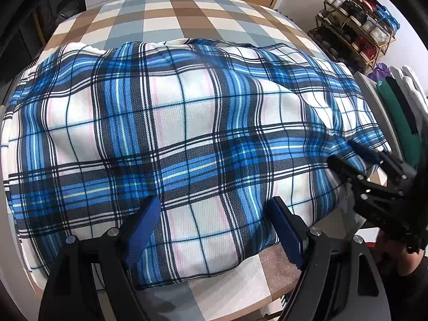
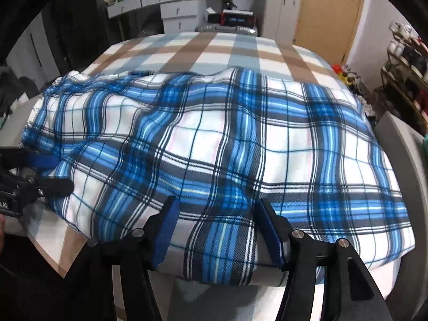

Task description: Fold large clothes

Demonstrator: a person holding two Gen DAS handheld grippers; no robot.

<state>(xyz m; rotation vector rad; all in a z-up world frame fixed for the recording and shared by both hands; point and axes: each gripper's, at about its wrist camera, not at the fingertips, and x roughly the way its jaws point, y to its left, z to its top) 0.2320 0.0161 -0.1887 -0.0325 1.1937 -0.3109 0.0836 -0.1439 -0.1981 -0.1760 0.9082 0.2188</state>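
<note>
A large blue, white and black plaid cloth (image 1: 187, 123) lies spread in a folded layer across a bed with a brown, grey and white checked sheet (image 1: 171, 18). In the left wrist view my left gripper (image 1: 215, 219) stands wide open over the cloth's near edge, its blue pads (image 1: 144, 227) resting apart on the fabric. My right gripper (image 1: 371, 160) shows at the cloth's right end. In the right wrist view the plaid cloth (image 2: 227, 144) fills the middle. My right gripper (image 2: 218, 224) is open above its near hem, and the left gripper (image 2: 49, 172) is at the left end.
A shoe rack (image 1: 355, 26) stands at the right wall. A grey surface with folded green and white items (image 1: 398, 107) is beside the bed's right edge. White drawers (image 2: 160, 0), a suitcase (image 2: 227, 28) and a wooden door (image 2: 329, 13) lie beyond the far end.
</note>
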